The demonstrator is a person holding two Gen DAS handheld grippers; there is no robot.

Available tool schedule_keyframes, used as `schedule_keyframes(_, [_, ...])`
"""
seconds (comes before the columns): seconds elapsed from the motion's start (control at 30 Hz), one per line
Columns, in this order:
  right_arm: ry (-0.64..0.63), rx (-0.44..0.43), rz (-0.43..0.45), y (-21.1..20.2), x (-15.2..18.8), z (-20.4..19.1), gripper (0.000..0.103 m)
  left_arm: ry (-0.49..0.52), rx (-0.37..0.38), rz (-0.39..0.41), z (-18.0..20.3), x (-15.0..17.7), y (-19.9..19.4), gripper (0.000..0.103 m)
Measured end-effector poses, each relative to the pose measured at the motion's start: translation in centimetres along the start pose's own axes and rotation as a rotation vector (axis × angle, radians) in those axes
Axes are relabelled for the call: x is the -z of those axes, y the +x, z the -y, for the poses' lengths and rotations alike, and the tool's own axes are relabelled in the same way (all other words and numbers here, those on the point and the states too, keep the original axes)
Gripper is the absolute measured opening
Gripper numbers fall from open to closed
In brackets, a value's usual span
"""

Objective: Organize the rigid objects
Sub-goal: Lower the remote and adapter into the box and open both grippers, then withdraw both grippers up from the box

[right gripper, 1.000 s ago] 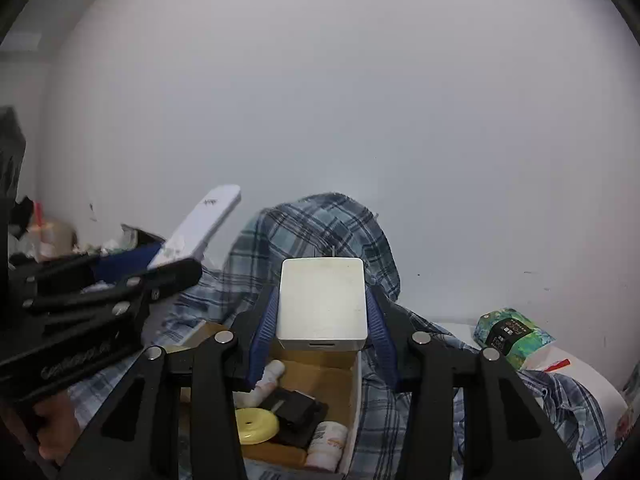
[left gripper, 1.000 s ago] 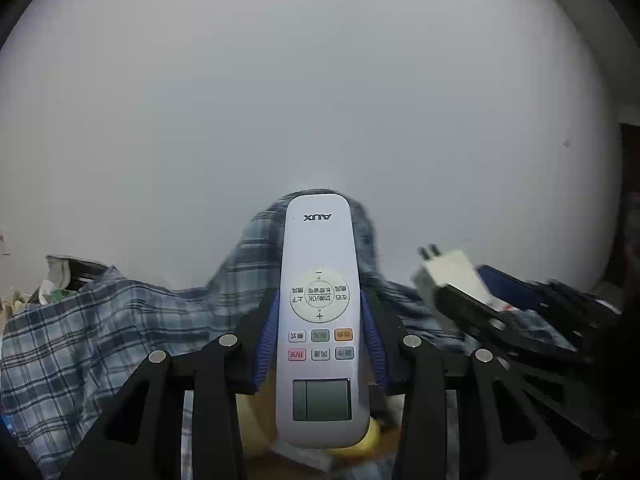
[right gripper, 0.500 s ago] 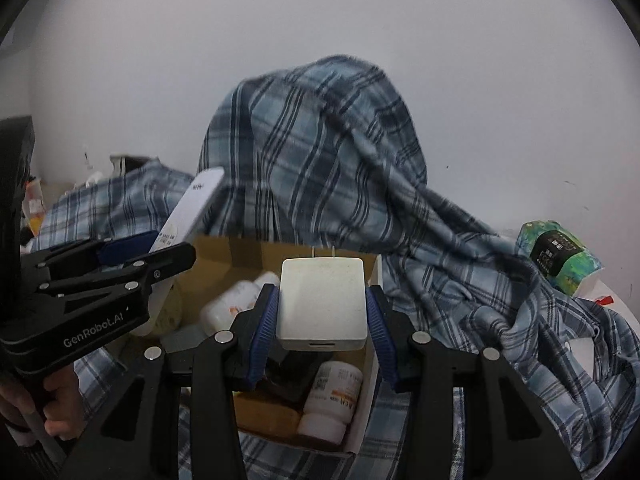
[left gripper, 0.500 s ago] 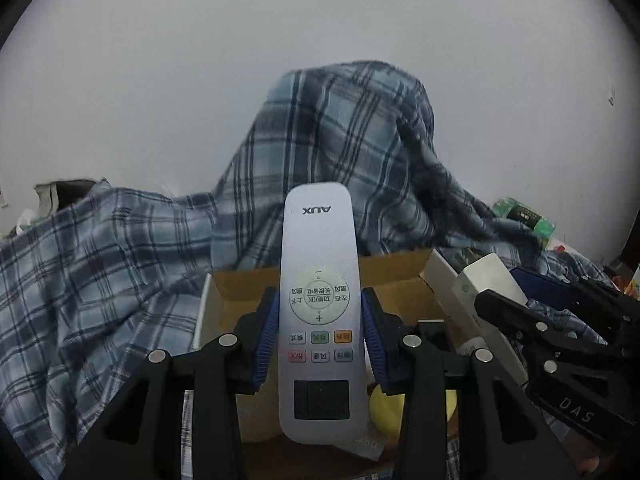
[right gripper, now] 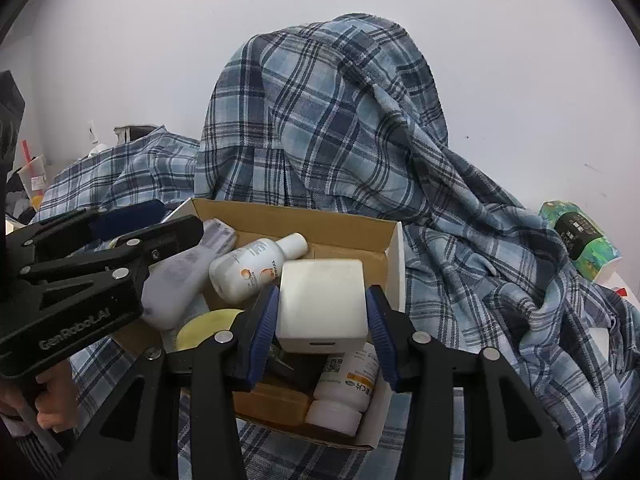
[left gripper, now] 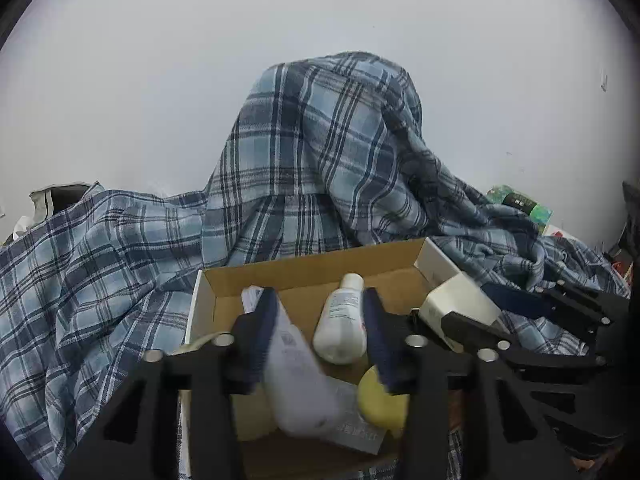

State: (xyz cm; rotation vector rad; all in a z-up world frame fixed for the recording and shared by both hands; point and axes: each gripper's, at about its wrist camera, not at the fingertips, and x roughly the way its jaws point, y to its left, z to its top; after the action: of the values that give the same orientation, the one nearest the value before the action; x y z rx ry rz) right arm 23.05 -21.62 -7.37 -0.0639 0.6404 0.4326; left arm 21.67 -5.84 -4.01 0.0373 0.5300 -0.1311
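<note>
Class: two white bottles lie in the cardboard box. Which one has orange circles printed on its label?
The white bottle at the box's far end, beside the falling remote. The other, a pill bottle, lies at the near end below the charger.

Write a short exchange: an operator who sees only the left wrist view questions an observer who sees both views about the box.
Operator: My left gripper is opening with the blurred remote between its jaws. Does the right gripper hold its charger?
Observer: Yes, both blue pads press on the white charger.
Operator: What sits in the cardboard box that I cannot see?
Observer: A white pill bottle lies on its side in the near right corner.
</note>
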Motion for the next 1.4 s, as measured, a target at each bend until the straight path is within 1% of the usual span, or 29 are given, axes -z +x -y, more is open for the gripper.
schedule_keyframes(0.03, [0.002, 0.006, 0.007, -0.1, 0.0, 0.0, 0.045, -0.002, -0.008, 0.011, 0.0, 0.0, -0.2, 0.070])
schedule_keyframes(0.17, [0.016, 0.008, 0.038, -0.7, -0.3, 0.3, 0.052, 0.000, -0.019, 0.063, -0.1, -0.3, -1.1, 0.070])
schedule_keyframes(0.3, [0.045, 0.030, 0.086, -2.3, -1.1, 0.9, 0.052, -0.009, -0.009, 0.097, -0.2, -1.0, -2.2, 0.070])
schedule_keyframes(0.37, [0.047, 0.053, 0.131, -3.7, -1.8, 1.0, 0.052, -0.016, -0.005, 0.138, -0.3, -1.5, -3.5, 0.070])
schedule_keyframes(0.47, [0.009, 0.088, 0.198, -6.0, -2.8, 0.3, 0.052, 0.001, -0.011, 0.206, 0.0, -2.3, -5.9, 0.070])
schedule_keyframes(0.57, [-0.020, 0.110, 0.260, -8.5, -3.5, -0.5, 0.053, -0.003, 0.002, 0.242, 0.2, -3.0, -8.1, 0.070])
schedule_keyframes(0.7, [-0.025, 0.121, 0.319, -11.5, -3.5, -1.7, 0.058, 0.011, 0.001, 0.305, 0.2, -3.4, -11.3, 0.072])
schedule_keyframes(0.77, [-0.021, 0.132, 0.348, -12.7, -3.3, -2.2, 0.064, 0.020, -0.007, 0.337, 0.2, -3.3, -12.8, 0.083])
schedule_keyframes(0.8, [-0.021, 0.138, 0.361, -13.3, -3.1, -2.5, 0.066, 0.021, -0.018, 0.362, 0.1, -3.1, -13.6, 0.086])
schedule_keyframes(0.83, [-0.019, 0.142, 0.378, -14.0, -3.0, -2.7, 0.071, 0.022, -0.027, 0.390, 0.0, -2.9, -14.5, 0.086])
schedule_keyframes(0.87, [-0.015, 0.143, 0.390, -14.5, -2.9, -2.8, 0.080, 0.025, -0.036, 0.422, -0.1, -2.6, -15.6, 0.089])
schedule_keyframes(0.9, [-0.008, 0.142, 0.404, -15.1, -2.7, -2.9, 0.085, 0.028, -0.040, 0.437, -0.2, -2.3, -16.1, 0.092])
schedule_keyframes(0.93, [0.002, 0.146, 0.417, -15.5, -2.5, -2.9, 0.098, 0.028, -0.045, 0.454, -0.4, -2.1, -16.8, 0.103])
schedule_keyframes(0.97, [0.017, 0.153, 0.435, -16.0, -2.3, -2.8, 0.103, 0.026, -0.050, 0.472, -0.5, -1.8, -17.5, 0.103])
schedule_keyframes(1.03, [0.046, 0.168, 0.469, -17.0, -1.8, -2.6, 0.103, 0.030, -0.058, 0.516, -0.8, -1.1, -18.7, 0.103])
schedule_keyframes(1.07, [0.050, 0.167, 0.472, -17.2, -1.7, -2.6, 0.103, 0.042, -0.064, 0.537, -0.9, -0.7, -19.3, 0.103])
schedule_keyframes(1.13, [0.055, 0.172, 0.473, -17.6, -1.5, -2.4, 0.103, 0.052, -0.074, 0.557, -1.1, -0.1, -20.2, 0.103])
schedule_keyframes(1.17, [0.058, 0.175, 0.477, -17.7, -1.3, -2.3, 0.103, 0.049, -0.067, 0.562, -1.3, 0.2, -20.4, 0.103])
schedule_keyframes(1.3, [0.061, 0.190, 0.479, -17.9, -0.4, -1.9, 0.103, 0.040, -0.058, 0.547, -2.0, 1.4, -20.7, 0.103])
schedule_keyframes(1.4, [0.053, 0.194, 0.476, -17.6, 0.6, -1.7, 0.103, 0.032, -0.066, 0.529, -2.6, 2.6, -19.9, 0.103])
